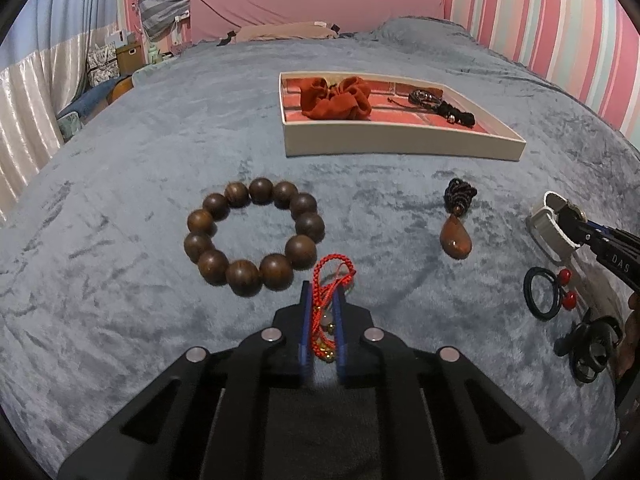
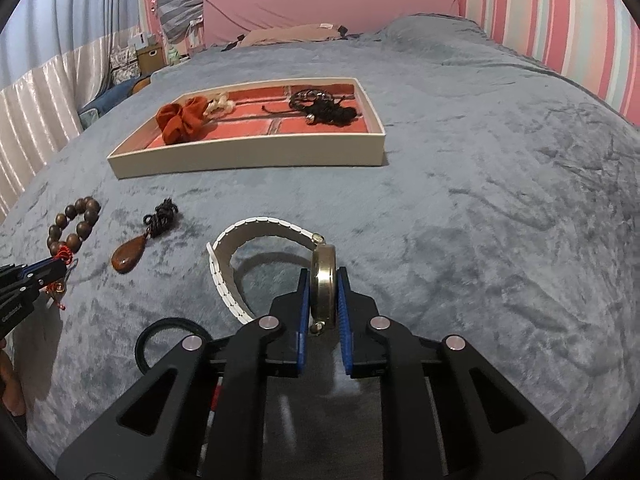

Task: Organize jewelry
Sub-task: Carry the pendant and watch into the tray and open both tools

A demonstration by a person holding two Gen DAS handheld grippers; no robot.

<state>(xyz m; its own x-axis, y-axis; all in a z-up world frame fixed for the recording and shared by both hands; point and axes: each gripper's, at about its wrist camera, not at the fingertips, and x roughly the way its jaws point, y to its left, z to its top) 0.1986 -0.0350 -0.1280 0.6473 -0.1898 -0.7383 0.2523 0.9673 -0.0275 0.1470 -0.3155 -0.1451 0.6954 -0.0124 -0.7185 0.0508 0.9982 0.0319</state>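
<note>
left gripper [image 1: 322, 312] fingers clamped on braided red cord bracelet [image 1: 332, 276], on grey plush bed [image 1: 120, 320] | right gripper [image 2: 324, 300] fingers pinching white-strapped gold-cased watch [image 2: 323, 280] edgewise, likely for lifting | destination presumably shallow white tray with brick-patterned floor [image 1: 400, 144]

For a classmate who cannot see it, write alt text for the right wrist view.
The right gripper clamps a white-strapped watch by its case on a grey-blue blanket. Beyond lies a tray holding an orange scrunchie.

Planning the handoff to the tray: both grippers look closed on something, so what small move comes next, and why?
Probably lift both straight up: the left gripper pinches the red cord bracelet, the right gripper the white watch, both still near the blanket.
</note>
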